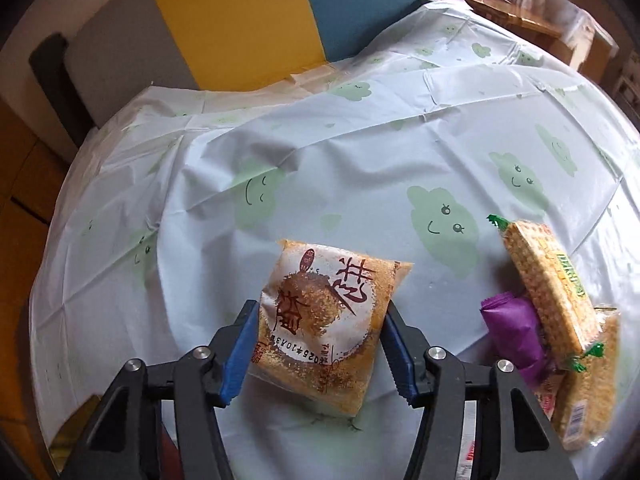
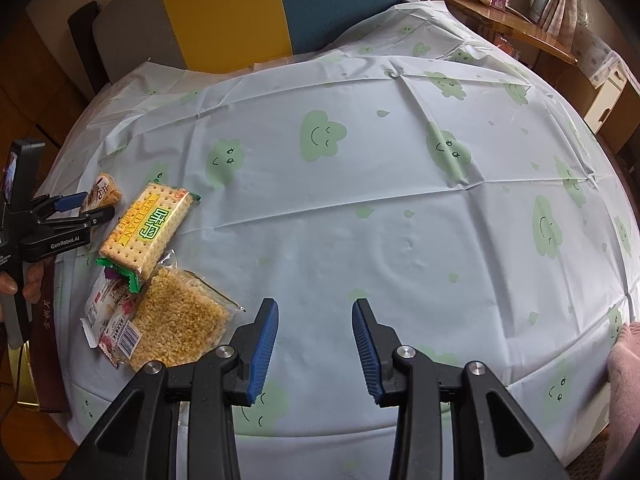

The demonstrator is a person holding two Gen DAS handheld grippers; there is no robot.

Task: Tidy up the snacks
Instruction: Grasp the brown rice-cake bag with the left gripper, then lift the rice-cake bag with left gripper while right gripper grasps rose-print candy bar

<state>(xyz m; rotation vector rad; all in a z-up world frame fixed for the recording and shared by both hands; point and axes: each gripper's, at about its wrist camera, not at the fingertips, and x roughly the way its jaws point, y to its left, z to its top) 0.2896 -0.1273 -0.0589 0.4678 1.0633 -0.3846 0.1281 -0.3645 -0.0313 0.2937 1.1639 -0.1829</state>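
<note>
Left claw [image 1: 320, 344] half closed, pads touching both sides of the brown snack packet [image 1: 320, 320] between them (grip looks just made). Right claw [image 2: 314, 348] partly open, empty. Next: lift the packet toward the snack pile [image 1: 560, 320] at right.

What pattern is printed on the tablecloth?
Pale green smiling clouds on the light blue tablecloth, clearest in the right wrist view.

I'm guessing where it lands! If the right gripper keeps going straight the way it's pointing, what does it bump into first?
Probably just the tablecloth. The right gripper is open with nothing between its blue pads, and bare cloth lies ahead. The snack pile sits off to its left, out of that line.
</note>
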